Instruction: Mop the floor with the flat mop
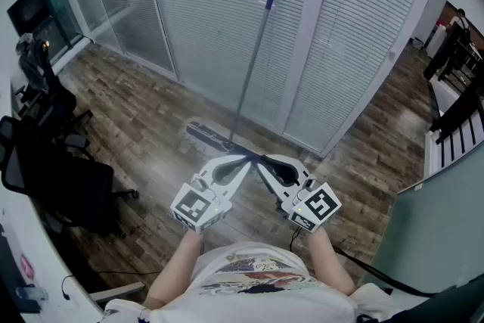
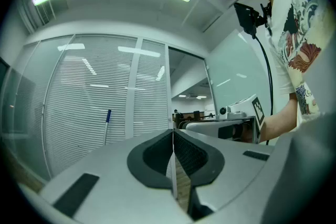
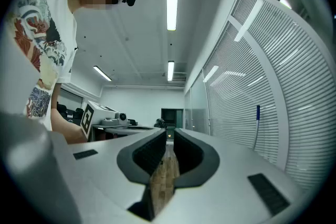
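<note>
The flat mop [image 1: 249, 72] leans upright against the blind-covered glass wall, its flat head [image 1: 209, 137] on the wooden floor and its blue grip end at the top. Neither gripper touches it. My left gripper [image 1: 247, 157] and right gripper [image 1: 262, 159] are held level in front of me, tips almost meeting, just short of the mop head. Both are shut with nothing in them. In the left gripper view the left gripper [image 2: 172, 131] has its jaws pressed together, and the mop handle [image 2: 107, 126] stands far off to the left. In the right gripper view the right gripper [image 3: 169, 134] is shut, with the mop handle [image 3: 257, 124] off to the right.
Black office chairs [image 1: 53, 170] crowd the left side. A glass partition with blinds [image 1: 227, 19] runs across the back. A white slatted bench [image 1: 454, 144] and dark furniture stand at the right. Wooden floor [image 1: 144, 110] lies between the chairs and the wall.
</note>
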`<state>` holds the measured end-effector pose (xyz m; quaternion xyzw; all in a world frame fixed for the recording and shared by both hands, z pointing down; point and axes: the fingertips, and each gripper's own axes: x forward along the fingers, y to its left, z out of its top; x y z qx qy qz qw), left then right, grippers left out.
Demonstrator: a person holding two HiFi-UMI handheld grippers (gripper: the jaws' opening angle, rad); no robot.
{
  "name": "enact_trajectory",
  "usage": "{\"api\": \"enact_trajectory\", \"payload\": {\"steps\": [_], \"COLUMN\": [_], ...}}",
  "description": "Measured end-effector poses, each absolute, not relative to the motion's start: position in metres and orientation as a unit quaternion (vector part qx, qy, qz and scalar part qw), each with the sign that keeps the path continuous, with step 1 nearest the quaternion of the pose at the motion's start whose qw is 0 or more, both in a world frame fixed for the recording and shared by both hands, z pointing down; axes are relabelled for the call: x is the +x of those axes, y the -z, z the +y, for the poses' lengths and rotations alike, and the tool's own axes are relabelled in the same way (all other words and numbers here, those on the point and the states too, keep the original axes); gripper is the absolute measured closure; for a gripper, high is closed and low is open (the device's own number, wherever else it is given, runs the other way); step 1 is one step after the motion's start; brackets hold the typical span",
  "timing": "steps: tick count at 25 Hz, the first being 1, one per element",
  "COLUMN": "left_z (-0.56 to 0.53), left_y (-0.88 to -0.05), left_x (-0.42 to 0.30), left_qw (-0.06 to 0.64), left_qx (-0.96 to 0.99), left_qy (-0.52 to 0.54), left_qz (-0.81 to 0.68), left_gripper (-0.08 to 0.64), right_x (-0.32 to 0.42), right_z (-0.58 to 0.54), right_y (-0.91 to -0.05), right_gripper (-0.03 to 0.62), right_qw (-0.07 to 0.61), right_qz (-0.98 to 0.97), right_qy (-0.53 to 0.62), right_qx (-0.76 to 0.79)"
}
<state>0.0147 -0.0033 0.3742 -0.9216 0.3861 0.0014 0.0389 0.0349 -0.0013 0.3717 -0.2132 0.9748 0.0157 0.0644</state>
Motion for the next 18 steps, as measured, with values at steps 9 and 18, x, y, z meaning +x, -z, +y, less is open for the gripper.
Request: {"api": "enact_trajectory", "payload": {"steps": [9,18], "left_z": [-0.0033,0.0016], "left_y": [-0.3742,-0.3729], "left_x": [0.0142,0.0166], "left_qw": [0.046,0.047], "left_qx": [-0.926,-0.930], "left_qy": [-0.012,-0.015], "left_qz": [0.374,0.364], "left_gripper": [0.548,0.548], "right_x": [0.0330,0.0304], "right_z": [-0.0058,-0.0032], "right_y": [-0.3696,-0.3694], "right_gripper": [0.537,0.537], "right_qw": [0.081,0.079], "right_qz": [0.973,0.973], "right_qy": [-0.001,0.006], "right_qx": [-0.216,-0.218]}}
